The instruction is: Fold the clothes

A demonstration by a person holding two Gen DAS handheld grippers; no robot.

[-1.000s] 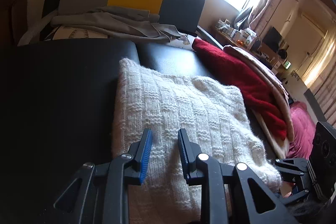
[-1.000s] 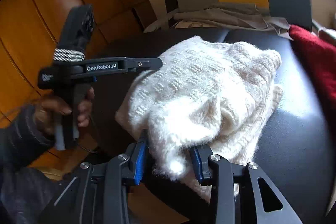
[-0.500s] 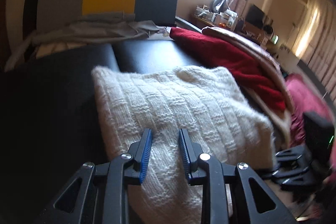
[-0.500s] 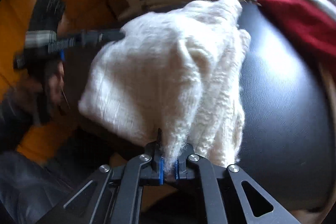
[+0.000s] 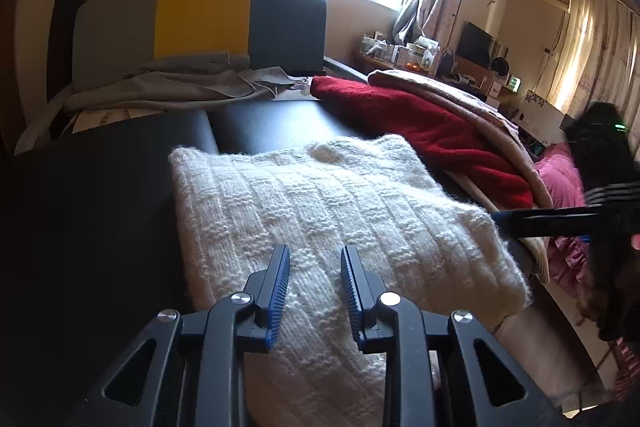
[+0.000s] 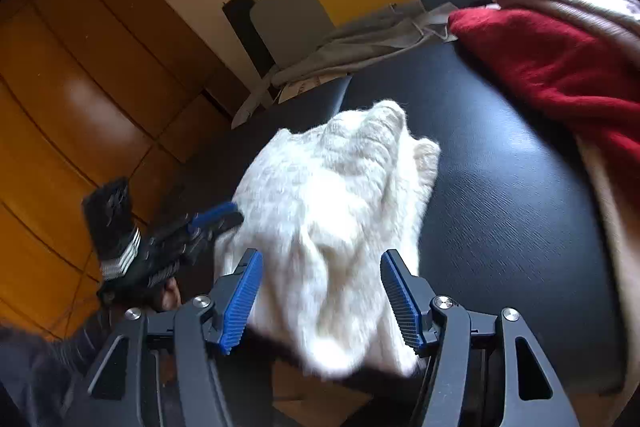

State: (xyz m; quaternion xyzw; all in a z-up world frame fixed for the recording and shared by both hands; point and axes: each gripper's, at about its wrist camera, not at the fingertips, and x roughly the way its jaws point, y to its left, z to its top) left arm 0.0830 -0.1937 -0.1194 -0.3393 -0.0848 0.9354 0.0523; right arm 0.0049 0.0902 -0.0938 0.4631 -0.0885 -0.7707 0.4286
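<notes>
White knitted sweater (image 5: pixel 320 211) lying folded on the black padded table (image 5: pixel 100 211), long axis running from near edge to far. Left gripper (image 5: pixel 314 291) hovering over the near end, jaws partly apart, blue ribbed pads clear of the wool, nothing clamped. Right gripper (image 6: pixel 320 303) at the sweater's near right corner, jaws opening, soft fold of knit lying between them but pads not pressing. Both hands near; right one closer to the loose bulging corner, likely the spot needing a tuck or smoothing next. Chunky basket-weave texture, fuzzy edges, thick and springy. Red fleece blanket (image 5: pixel 432 135) just to the right, grey garment (image 5: pixel 180 87) at the far end.
</notes>
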